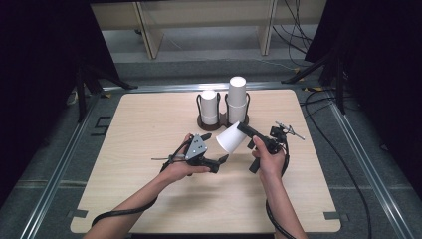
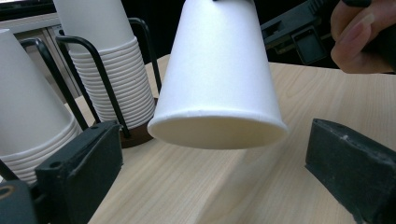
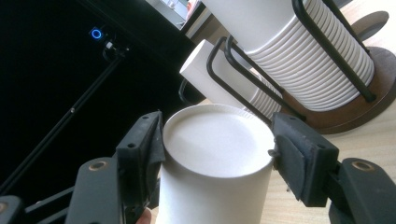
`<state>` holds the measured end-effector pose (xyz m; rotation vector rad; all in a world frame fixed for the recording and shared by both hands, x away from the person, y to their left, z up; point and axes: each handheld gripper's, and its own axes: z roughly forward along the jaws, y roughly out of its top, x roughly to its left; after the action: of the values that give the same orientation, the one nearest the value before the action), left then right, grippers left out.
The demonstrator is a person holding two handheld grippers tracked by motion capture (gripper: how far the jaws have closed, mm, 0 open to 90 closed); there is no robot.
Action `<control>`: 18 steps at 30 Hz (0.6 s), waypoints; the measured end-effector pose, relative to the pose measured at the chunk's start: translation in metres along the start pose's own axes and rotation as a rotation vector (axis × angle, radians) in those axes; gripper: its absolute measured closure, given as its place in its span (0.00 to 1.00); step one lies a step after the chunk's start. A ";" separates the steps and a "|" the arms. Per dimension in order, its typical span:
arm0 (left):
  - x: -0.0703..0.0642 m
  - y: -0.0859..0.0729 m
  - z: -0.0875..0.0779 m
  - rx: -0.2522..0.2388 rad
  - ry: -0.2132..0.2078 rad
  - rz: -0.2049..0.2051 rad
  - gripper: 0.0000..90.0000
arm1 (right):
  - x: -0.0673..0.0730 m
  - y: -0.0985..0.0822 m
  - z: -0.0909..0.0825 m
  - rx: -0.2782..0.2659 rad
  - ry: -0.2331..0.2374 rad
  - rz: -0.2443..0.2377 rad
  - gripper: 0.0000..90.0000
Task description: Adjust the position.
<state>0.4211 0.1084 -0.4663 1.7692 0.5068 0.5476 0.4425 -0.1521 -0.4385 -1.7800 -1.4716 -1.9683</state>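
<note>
holding a white paper cup (image 1: 231,138) in my right claw (image 1: 242,128), i see from the high view that it hangs tilted over the table (image 1: 149,164), closed base in my jaws, open mouth slanting down toward my left claw (image 1: 223,160). that left claw sits just below and beside the rim, nearer to the mouth than anything else, while the two cup stacks in the wire holder (image 1: 222,106) stand just behind.

from the left gripper view, the cup (image 2: 217,74) hangs straight ahead, mouth facing me, its long axis running up and away; my jaws stand apart on either side, touching nothing.

from the right gripper view, my jaws are clamped on the cup (image 3: 215,154) near its base, with the stacks (image 3: 299,51) just ahead. i judge the left claw must take the rim.
</note>
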 end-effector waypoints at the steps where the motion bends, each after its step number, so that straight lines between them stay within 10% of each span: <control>1: 0.000 0.000 0.000 -0.001 0.001 0.000 0.04 | -0.002 0.000 0.000 -0.011 0.009 -0.022 0.41; 18: 0.000 0.000 0.005 -0.005 -0.029 0.004 0.01 | -0.002 -0.002 0.002 0.007 0.016 -0.010 0.41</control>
<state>0.4243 0.1040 -0.4674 1.7713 0.4809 0.5252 0.4437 -0.1505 -0.4413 -1.7530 -1.4837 -1.9752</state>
